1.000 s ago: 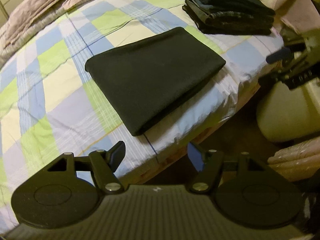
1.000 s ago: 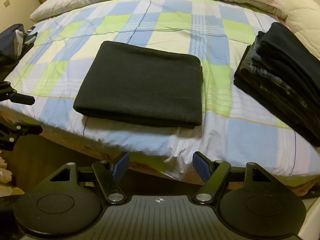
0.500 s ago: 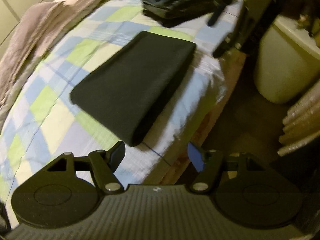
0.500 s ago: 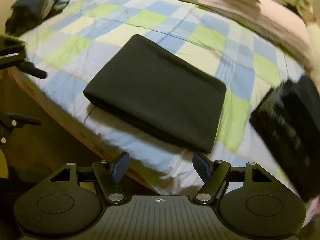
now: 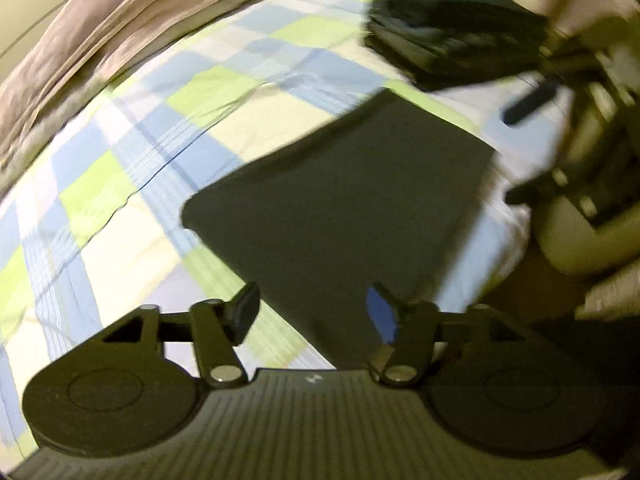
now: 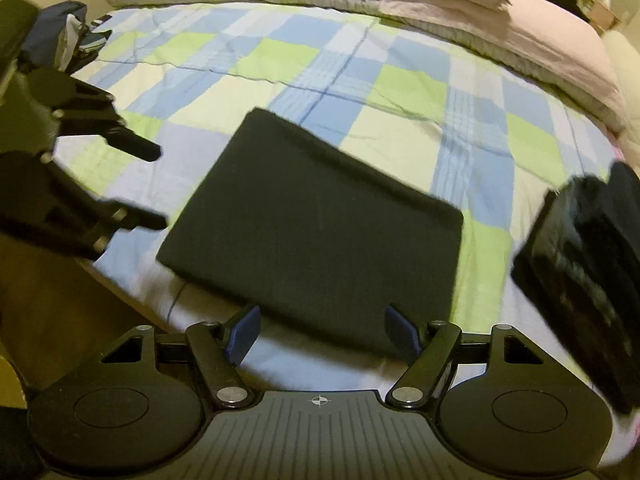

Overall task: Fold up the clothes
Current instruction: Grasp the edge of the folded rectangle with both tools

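A black folded cloth (image 6: 316, 236) is laid flat on the bed (image 6: 400, 88), near the bed's front edge. It is folded into a neat rectangle. The bed is covered by a checked sheet in blue, green and pale yellow squares.

The right gripper (image 6: 320, 330) is held just above the near edge of the folded cloth. Its two blue-padded fingers (image 6: 244, 332) are spread wide apart, and nothing is pinched between them. The near edge of the cloth is seen between the two fingers, but it cannot be told if it is touched.

The left gripper (image 5: 312, 316) is seen over the near corner of the same cloth (image 5: 348, 216). Its jaws have just been closing, yet a gap is left between the fingers (image 5: 244, 312) and nothing is pressed by the pads. The cloth is seen in that gap. This view is blurred.

The left gripper (image 6: 156, 188) is also seen from the right camera, at the left side of the cloth, with its two dark fingertips apart.

A stack of dark folded clothes (image 6: 584, 280) is placed on the bed to the right of the cloth, well apart from it. The same stack (image 5: 452, 44) is seen beyond the cloth in the left view. A pale pink quilt (image 6: 460, 12) is bunched along the far side of the bed.
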The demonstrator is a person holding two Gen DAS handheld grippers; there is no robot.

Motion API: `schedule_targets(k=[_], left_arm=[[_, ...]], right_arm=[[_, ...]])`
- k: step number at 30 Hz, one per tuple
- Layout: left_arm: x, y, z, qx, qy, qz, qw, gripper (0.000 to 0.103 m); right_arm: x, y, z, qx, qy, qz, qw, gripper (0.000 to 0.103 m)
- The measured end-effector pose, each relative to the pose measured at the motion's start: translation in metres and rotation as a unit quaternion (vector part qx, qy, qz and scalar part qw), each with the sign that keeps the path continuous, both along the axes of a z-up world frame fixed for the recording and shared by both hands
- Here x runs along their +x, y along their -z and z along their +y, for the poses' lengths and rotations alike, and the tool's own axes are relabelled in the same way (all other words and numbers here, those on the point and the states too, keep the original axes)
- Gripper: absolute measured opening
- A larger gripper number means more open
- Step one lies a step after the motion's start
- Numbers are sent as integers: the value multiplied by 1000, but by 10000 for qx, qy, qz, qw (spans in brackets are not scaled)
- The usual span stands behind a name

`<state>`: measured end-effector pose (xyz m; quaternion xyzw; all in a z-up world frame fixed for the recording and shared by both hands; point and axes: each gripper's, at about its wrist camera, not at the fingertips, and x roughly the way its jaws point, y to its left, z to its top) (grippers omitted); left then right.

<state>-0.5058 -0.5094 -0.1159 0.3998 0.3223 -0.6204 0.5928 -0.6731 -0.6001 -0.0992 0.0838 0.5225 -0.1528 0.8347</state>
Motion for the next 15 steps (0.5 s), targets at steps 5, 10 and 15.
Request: schedule_targets(k=[5,10,15], left_arm=[[30,20,-48,134,-590,337,9976,22],[56,53,-93,375,-1282,772,9880,22],[83,87,-119,740,-1958,1116,9715,18]], right_arm=[[33,28,-51,100,-267,194,9994,48],[56,62,-113,98,-487,318,9983,48],[73,105,-163,568,-500,382,9964,38]])
